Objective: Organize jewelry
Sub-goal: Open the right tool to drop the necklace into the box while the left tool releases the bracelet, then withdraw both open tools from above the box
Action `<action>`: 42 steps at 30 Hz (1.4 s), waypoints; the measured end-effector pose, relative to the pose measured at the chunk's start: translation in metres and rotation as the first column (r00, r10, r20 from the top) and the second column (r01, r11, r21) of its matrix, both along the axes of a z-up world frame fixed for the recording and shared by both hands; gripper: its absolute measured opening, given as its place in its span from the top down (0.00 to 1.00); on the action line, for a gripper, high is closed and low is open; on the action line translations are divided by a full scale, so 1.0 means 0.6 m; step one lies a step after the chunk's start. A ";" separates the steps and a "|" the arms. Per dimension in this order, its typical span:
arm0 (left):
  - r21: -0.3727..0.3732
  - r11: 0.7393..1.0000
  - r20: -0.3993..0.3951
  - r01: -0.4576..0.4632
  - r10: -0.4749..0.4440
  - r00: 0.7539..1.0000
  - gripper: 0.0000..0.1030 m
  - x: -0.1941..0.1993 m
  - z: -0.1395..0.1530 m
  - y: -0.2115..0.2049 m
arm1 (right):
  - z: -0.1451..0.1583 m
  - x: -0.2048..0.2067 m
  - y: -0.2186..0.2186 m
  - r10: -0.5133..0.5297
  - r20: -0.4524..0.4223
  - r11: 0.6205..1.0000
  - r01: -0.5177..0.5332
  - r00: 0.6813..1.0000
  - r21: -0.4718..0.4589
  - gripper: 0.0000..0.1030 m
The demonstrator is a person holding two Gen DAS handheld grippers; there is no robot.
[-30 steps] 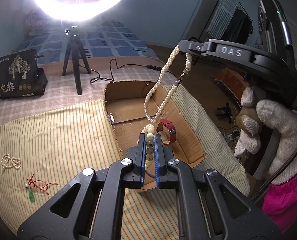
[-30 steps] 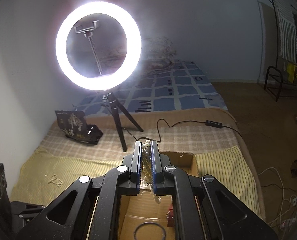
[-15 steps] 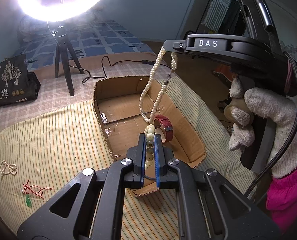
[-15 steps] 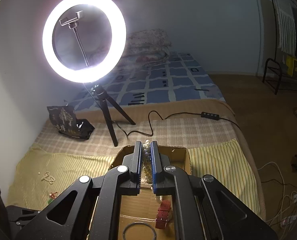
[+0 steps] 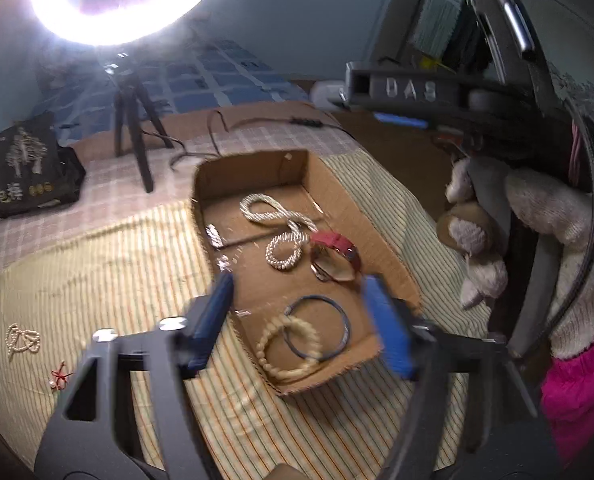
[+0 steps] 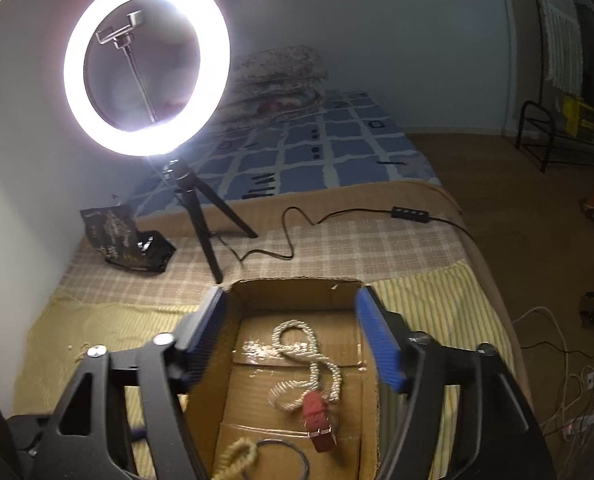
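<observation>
Fingers (image 5: 213, 316) on both my grippers now spread wide, having just dropped the pearl necklace (image 5: 281, 228) and beaded bracelet (image 5: 285, 346) into the cardboard box (image 5: 253, 168), while pearl strands (image 5: 21, 340) await on the cloth (image 5: 97, 276).

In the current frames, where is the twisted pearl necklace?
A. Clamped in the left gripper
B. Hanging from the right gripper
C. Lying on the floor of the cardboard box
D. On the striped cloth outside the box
C: the twisted pearl necklace lies loose on the floor of the cardboard box beside the red watch, and both the left gripper and right gripper are open and hold nothing.
</observation>
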State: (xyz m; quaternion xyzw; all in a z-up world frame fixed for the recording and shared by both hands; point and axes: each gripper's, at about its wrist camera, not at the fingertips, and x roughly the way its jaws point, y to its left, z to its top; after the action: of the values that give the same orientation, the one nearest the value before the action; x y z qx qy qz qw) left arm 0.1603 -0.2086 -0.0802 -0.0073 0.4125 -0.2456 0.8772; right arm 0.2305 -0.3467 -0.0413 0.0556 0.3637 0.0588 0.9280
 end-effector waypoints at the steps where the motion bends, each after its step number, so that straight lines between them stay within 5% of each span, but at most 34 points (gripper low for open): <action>1: 0.006 1.000 0.007 -0.010 0.010 1.000 0.29 0.000 0.001 0.001 | -0.001 0.001 0.002 -0.004 -0.008 1.000 0.004 1.000 -0.011 0.30; 25: 0.034 0.999 0.012 -0.030 0.030 0.999 0.28 -0.014 0.019 0.034 | 0.000 -0.019 0.029 -0.013 -0.046 0.999 0.011 0.999 -0.050 0.23; 42: 0.055 0.993 0.021 -0.103 0.102 0.995 0.28 -0.042 0.043 0.182 | 0.015 -0.074 0.077 -0.006 -0.063 0.999 0.003 0.998 -0.049 0.23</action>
State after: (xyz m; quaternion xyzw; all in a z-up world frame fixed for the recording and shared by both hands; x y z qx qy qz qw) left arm 0.1350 -0.0991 -0.0545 -0.0019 0.4104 -0.1887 0.8922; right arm 0.1863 -0.3008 -0.0323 0.0357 0.3941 0.0462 0.9172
